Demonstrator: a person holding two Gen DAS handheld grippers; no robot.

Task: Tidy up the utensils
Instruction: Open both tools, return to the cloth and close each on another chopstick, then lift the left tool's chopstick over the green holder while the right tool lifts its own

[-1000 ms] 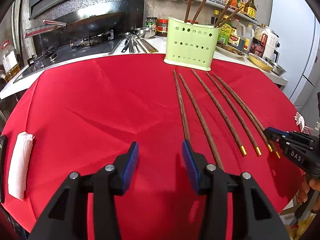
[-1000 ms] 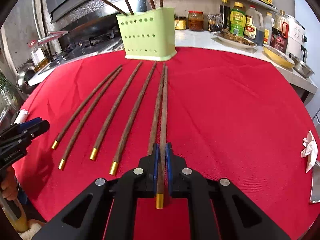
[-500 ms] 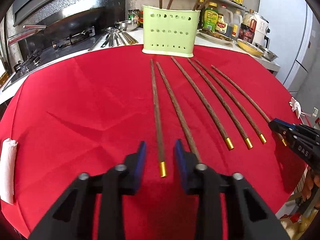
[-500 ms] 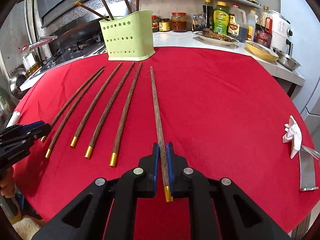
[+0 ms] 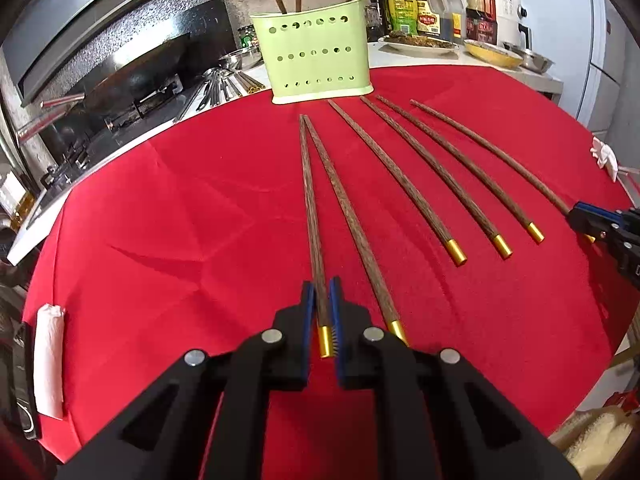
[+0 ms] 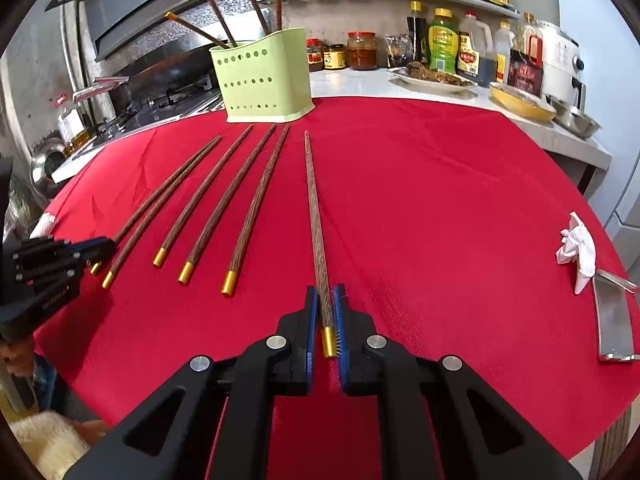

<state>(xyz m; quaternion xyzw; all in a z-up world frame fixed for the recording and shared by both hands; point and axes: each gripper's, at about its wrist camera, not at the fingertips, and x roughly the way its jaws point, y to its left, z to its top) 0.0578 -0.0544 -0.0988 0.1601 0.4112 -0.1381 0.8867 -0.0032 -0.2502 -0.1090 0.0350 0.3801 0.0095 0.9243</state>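
Several dark wooden chopsticks with gold ends lie fanned on the red tablecloth. My left gripper is shut on the leftmost chopstick near its gold end. It shows at the left edge of the right wrist view. My right gripper is shut on the rightmost chopstick near its gold end. It shows at the right edge of the left wrist view. A pale green perforated utensil holder stands at the far edge of the cloth with several chopsticks upright in it.
A stove with a wok and loose metal utensils lie behind the cloth at left. Sauce bottles, plates and bowls line the counter at back right. A folded white towel lies at left, and a crumpled tissue and metal piece at right.
My left gripper has moved forward over the leftmost chopstick and closed on it. My right gripper stays shut on its chopstick, which now lies apart from the others.
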